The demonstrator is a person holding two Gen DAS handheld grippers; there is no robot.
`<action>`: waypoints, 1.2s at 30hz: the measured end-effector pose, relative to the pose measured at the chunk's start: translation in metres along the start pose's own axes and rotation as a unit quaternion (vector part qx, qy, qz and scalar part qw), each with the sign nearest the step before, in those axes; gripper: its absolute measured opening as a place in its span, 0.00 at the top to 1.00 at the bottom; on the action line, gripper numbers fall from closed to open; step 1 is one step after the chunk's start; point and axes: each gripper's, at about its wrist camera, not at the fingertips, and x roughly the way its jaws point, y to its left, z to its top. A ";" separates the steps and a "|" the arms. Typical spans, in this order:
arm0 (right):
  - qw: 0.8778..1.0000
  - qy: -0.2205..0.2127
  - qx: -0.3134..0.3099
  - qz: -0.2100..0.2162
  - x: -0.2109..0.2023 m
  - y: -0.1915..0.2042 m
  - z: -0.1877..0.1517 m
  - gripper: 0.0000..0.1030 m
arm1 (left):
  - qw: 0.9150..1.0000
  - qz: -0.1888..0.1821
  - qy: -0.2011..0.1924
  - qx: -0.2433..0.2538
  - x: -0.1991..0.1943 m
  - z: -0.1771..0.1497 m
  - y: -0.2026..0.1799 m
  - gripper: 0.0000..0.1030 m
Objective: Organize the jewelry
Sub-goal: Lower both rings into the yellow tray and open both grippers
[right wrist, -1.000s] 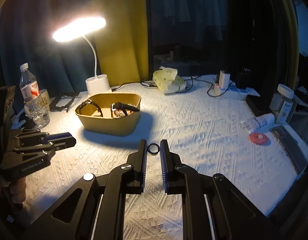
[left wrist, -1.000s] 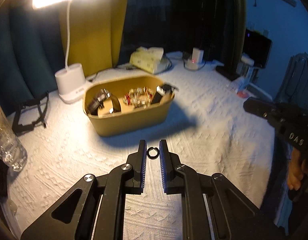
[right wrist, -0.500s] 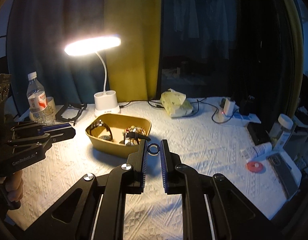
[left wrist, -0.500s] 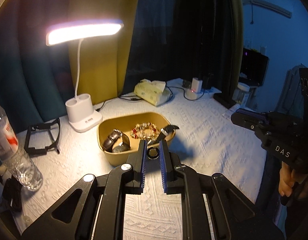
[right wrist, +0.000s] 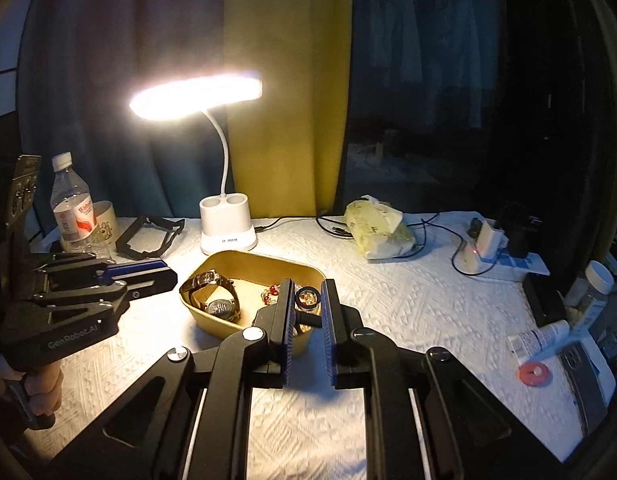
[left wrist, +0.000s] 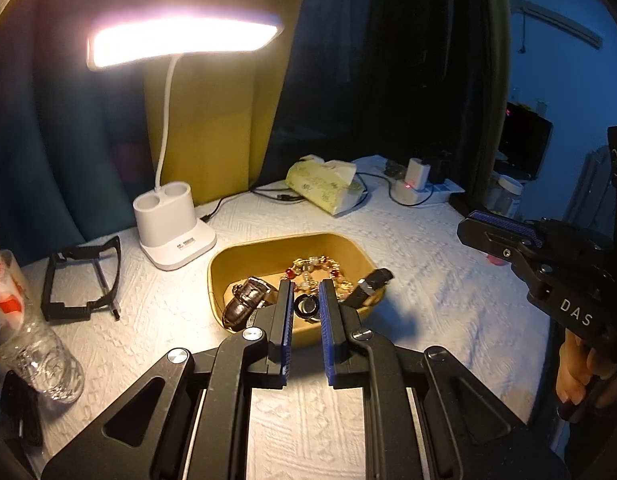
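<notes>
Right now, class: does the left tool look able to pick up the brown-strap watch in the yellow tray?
Probably not yet. The left tool is shut on a small ring, so it has no free grip. The way itself looks free: the watch lies uncovered in the tray, just left of the tips.

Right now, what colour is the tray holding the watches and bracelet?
Mustard yellow, plain with no pattern. The tray shows best in the right wrist view, under the lamp.

"DAS", "GenRobot.AI" on right gripper (left wrist: 500, 226), left gripper (right wrist: 148, 276)

Right hand-held gripper (right wrist: 307, 298) clamped on a small dark ring (right wrist: 307, 297) above the yellow tray (right wrist: 212, 322) of watches.
</notes>
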 end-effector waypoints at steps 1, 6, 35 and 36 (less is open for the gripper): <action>1.000 0.002 0.000 0.002 0.005 0.000 0.001 0.87 | 1.000 0.000 0.004 -0.002 0.005 0.001 0.002 0.86; 1.000 0.012 0.006 0.014 0.034 -0.003 0.005 0.87 | 1.000 -0.002 0.021 -0.011 0.031 0.007 0.013 0.86; 0.993 0.057 0.002 0.103 0.142 0.019 0.006 0.87 | 0.995 0.037 0.046 -0.076 0.097 0.018 0.070 0.86; 0.993 0.057 0.003 0.105 0.143 0.019 0.005 0.87 | 0.995 0.035 0.048 -0.078 0.098 0.017 0.072 0.86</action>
